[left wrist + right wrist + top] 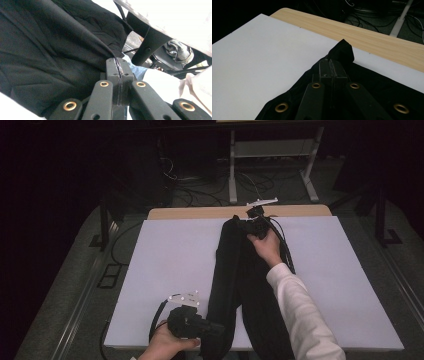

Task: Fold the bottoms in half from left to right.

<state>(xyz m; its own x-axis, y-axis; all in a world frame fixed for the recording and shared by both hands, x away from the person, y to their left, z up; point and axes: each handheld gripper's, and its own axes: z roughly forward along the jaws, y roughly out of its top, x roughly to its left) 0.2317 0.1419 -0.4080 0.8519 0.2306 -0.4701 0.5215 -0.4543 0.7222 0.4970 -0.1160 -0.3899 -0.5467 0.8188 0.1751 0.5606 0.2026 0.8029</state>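
A black garment [240, 285] (trousers, by the look of the long folded shape) lies lengthwise down the middle of the white board [165, 265] on the table, its near end hanging over the edge. The left gripper [117, 66] is clamped on the fabric's near edge, and the right gripper [331, 65] pinches a far corner. The cloth looks soft, light and limp, likely to sag between the 2 grips, so edges and corners are the best holds
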